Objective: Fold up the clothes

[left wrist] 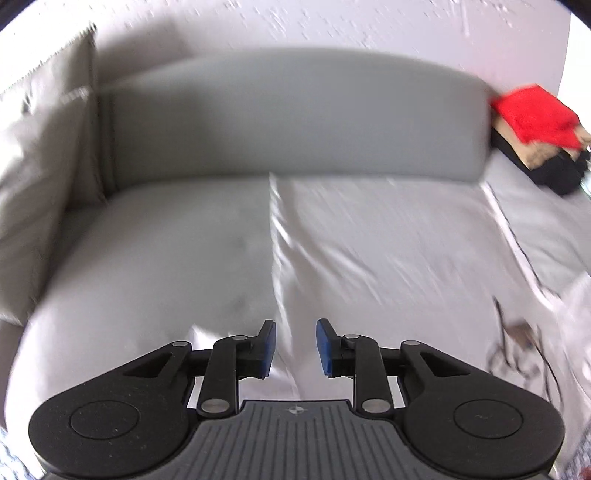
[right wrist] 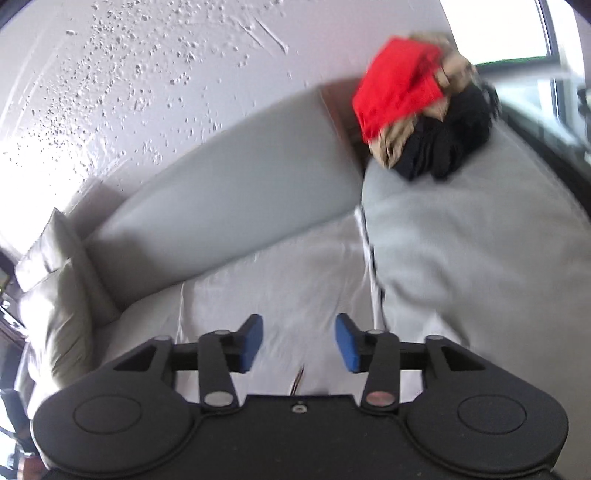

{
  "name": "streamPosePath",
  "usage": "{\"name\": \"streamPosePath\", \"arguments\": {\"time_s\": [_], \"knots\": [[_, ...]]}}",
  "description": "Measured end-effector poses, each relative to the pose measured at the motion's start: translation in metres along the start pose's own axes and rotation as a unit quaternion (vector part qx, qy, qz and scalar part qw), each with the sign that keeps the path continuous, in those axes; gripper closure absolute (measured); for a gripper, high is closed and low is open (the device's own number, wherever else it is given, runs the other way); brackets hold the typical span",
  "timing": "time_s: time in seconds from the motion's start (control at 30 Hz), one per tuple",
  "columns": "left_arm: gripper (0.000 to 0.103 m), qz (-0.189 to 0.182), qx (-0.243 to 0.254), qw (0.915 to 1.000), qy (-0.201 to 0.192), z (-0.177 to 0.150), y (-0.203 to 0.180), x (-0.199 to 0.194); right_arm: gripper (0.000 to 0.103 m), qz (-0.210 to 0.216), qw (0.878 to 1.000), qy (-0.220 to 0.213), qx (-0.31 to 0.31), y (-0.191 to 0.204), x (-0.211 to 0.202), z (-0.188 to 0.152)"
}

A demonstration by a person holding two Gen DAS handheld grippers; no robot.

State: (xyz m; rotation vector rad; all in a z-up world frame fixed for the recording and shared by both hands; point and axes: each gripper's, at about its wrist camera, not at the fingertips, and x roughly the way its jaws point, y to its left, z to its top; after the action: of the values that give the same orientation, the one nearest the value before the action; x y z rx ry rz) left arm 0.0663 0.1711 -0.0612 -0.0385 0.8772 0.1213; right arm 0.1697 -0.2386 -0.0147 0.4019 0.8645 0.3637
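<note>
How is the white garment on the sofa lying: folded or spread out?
Spread out: the white garment lies flat across the sofa seat, wrinkled, unfolded.

Place: a home living room.
Seating: a grey sofa [left wrist: 295, 122] fills the middle of both views, its back cushion against the wall.
Cushion: a pale throw pillow [left wrist: 44, 147] stands at the left edge.
Wall: white textured plaster [right wrist: 129, 74] across the top.
Laundry: a pile of clothes [right wrist: 417, 107], red, tan and black, upper right.
Window: bright pane [right wrist: 498, 29] at upper right.
</note>
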Motion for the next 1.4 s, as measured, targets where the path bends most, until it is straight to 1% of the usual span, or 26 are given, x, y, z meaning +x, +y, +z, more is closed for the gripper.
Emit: {"name": "streamPosePath", "arguments": {"time_s": [0.07,0.1,0.13,0.17,0.2,0.27,0.37,0.43,0.5,0.63,0.67,0.73,0.77,0.8,0.83,0.87,0.93,0.97,1.0,1.07,1.1,1.13,1.17,1.23,1.27,1.4], "knots": [[0.078,-0.015,-0.004,0.9998,0.015,-0.016,-0.011,0.013,0.054,-0.009,0.999,0.021,0.023,-0.003,-0.005,-0.020],[0.078,-0.023,-0.007,0.9995,0.021,-0.023,-0.016,0.021,0.055,-0.008,0.999,0.029,0.038,-0.010,0.004,-0.028],[0.078,-0.025,-0.008,0.9993,0.027,-0.028,-0.016,0.038,0.065,-0.006,0.998,0.037,0.053,-0.018,0.016,-0.035],[0.079,-0.024,-0.007,0.9995,0.021,-0.028,-0.020,0.048,0.085,-0.008,0.997,0.041,0.065,-0.025,0.028,-0.040],[0.079,-0.023,-0.007,0.9996,0.016,-0.028,-0.024,0.057,0.092,-0.009,0.997,0.043,0.071,-0.032,0.044,-0.043],[0.080,-0.020,-0.006,0.9998,0.006,-0.027,-0.032,0.076,0.093,-0.019,0.997,0.034,0.069,-0.038,0.070,-0.046],[0.083,-0.023,-0.039,0.9988,-0.017,-0.010,-0.037,0.103,0.093,-0.027,0.997,0.020,0.063,-0.043,0.118,-0.041],[0.084,-0.030,-0.055,0.9975,-0.032,0.005,-0.036,0.127,0.092,-0.018,0.997,0.022,0.070,-0.044,0.145,-0.038],[0.088,-0.041,-0.056,0.9970,-0.035,0.019,-0.037,0.152,0.092,-0.013,0.997,0.027,0.072,-0.045,0.169,-0.036],[0.090,-0.070,-0.031,0.9963,-0.038,0.036,-0.041,0.191,0.093,-0.015,0.997,0.030,0.071,-0.051,0.198,-0.033],[0.090,-0.071,-0.029,0.9964,-0.034,0.038,-0.038,0.198,0.099,-0.019,0.997,0.027,0.071,-0.055,0.200,-0.033],[0.089,-0.057,-0.021,0.9979,-0.023,0.037,-0.030,0.207,0.100,-0.060,0.996,0.021,0.061,-0.059,0.197,-0.032],[0.086,-0.048,-0.020,0.9985,-0.017,0.033,-0.022,0.202,0.102,-0.086,0.995,0.023,0.054,-0.061,0.194,-0.032],[0.086,-0.039,-0.019,0.9990,-0.011,0.029,-0.014,0.197,0.103,-0.112,0.992,0.027,0.047,-0.062,0.190,-0.032],[0.086,-0.029,-0.018,0.9994,-0.004,0.026,-0.006,0.191,0.103,-0.122,0.991,0.029,0.040,-0.060,0.185,-0.034],[0.086,-0.007,-0.007,0.9999,0.001,0.019,0.001,0.185,0.103,-0.130,0.990,0.030,0.032,-0.058,0.179,-0.036],[0.087,0.035,0.002,0.9993,0.012,0.006,0.014,0.173,0.103,-0.155,0.987,0.031,-0.007,-0.049,0.174,-0.043],[0.091,0.044,0.001,0.9989,0.017,0.002,0.019,0.169,0.103,-0.168,0.985,0.033,-0.025,-0.044,0.176,-0.047],[0.091,0.057,-0.002,0.9981,0.022,0.002,0.021,0.165,0.103,-0.181,0.982,0.039,-0.045,-0.038,0.179,-0.049],[0.091,0.094,0.002,0.9948,0.039,0.003,0.021,0.158,0.103,-0.207,0.973,0.054,-0.084,-0.023,0.180,-0.052],[0.092,0.115,0.012,0.9919,0.053,0.003,0.018,0.156,0.102,-0.211,0.972,0.062,-0.085,-0.017,0.176,-0.052],[0.092,0.120,0.019,0.9907,0.060,0.002,0.016,0.148,0.097,-0.205,0.974,0.063,-0.081,-0.011,0.164,-0.053],[0.094,0.125,0.026,0.9896,0.067,0.000,0.013,0.140,0.087,-0.197,0.975,0.062,-0.076,-0.006,0.151,-0.054],[0.094,0.105,0.035,0.9918,0.063,-0.008,0.005,0.112,0.076,-0.178,0.979,0.058,-0.084,0.001,0.116,-0.060],[0.090,0.099,0.041,0.9927,0.056,-0.013,0.000,0.096,0.076,-0.168,0.980,0.057,-0.089,0.004,0.097,-0.065],[0.087,0.052,0.042,0.9975,0.024,-0.036,-0.018,0.020,0.076,-0.119,0.988,0.055,-0.078,0.001,0.017,-0.083]]}}
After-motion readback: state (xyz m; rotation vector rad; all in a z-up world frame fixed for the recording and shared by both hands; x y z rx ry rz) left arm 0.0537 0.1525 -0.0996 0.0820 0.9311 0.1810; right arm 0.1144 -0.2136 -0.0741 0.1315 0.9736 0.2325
